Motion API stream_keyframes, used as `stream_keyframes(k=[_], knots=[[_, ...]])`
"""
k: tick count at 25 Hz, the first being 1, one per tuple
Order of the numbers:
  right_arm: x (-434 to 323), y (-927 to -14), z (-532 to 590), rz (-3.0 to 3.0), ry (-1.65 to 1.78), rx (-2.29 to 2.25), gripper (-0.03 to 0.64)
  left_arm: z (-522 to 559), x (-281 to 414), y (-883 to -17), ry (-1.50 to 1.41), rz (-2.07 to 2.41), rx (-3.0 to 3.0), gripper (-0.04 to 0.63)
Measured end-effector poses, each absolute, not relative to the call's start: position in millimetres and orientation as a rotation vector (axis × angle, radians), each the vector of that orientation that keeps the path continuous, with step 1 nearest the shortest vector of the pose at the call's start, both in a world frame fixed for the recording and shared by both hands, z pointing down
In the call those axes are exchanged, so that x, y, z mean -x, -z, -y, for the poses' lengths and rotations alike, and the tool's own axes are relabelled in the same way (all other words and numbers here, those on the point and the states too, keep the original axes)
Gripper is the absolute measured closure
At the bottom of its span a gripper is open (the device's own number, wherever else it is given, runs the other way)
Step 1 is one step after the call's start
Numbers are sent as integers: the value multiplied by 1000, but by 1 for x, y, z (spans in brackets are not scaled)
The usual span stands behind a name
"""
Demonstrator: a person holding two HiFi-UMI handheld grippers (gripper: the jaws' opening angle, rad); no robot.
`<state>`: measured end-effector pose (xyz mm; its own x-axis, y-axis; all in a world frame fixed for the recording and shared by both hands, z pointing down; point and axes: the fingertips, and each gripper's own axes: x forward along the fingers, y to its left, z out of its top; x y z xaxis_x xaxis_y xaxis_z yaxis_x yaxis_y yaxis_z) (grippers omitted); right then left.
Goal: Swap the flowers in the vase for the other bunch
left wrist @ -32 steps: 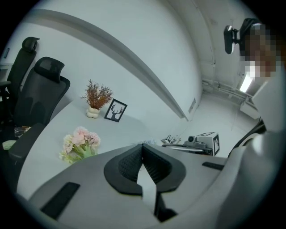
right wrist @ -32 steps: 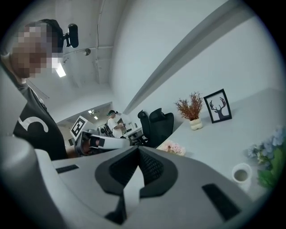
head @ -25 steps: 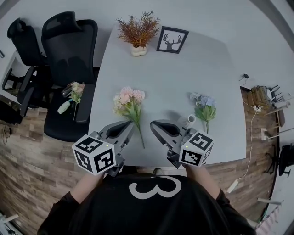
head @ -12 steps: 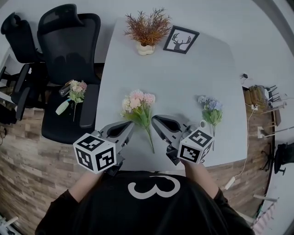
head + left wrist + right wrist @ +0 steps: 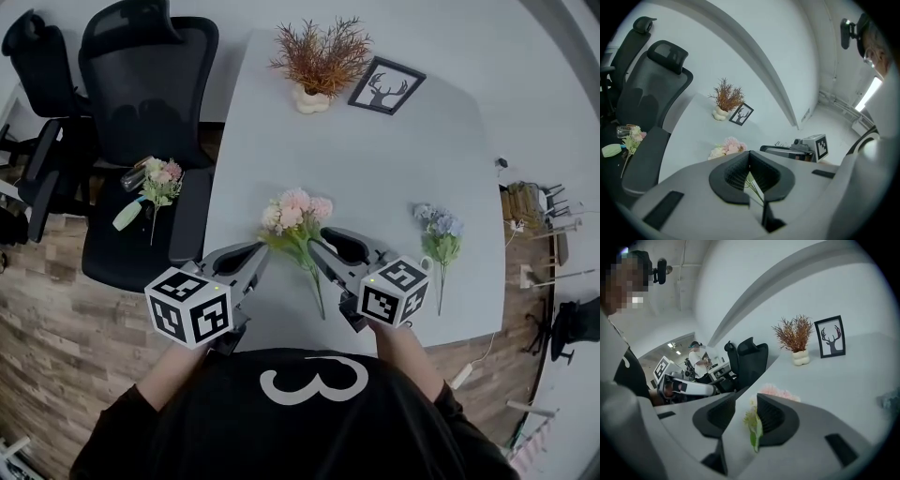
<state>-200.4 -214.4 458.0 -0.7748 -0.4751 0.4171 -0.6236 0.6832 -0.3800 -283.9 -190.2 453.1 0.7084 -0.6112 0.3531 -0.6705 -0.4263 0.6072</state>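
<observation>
Between the right gripper's (image 5: 746, 401) just-parted fingers (image 5: 774, 414) lies the pink bunch's (image 5: 296, 212) foliage; left gripper's (image 5: 750, 154) fingers closed.

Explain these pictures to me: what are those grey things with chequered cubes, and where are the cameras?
A person holds hand tongs, one per hand. One picture comes from a head camera; the other two from cameras on the tongs. On the table lie a pink bunch and a blue bunch, beyond them a dried plant and a deer picture. The left tongs are shut on nothing. The right tongs have just been opening, a leaf of the pink bunch between them, ungripped.
</observation>
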Motion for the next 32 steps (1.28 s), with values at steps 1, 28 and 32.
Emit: stream_keyframes(k=[1, 28, 32], knots=[[202, -459, 216, 2607, -734, -876, 473, 191, 286, -455, -98, 973, -2151, 584], [212, -581, 257, 2163, -703, -941, 259, 186, 335, -489, -68, 1069, -1996, 584], [212, -593, 258, 2129, -719, -916, 261, 182, 338, -494, -66, 1077, -1976, 584]])
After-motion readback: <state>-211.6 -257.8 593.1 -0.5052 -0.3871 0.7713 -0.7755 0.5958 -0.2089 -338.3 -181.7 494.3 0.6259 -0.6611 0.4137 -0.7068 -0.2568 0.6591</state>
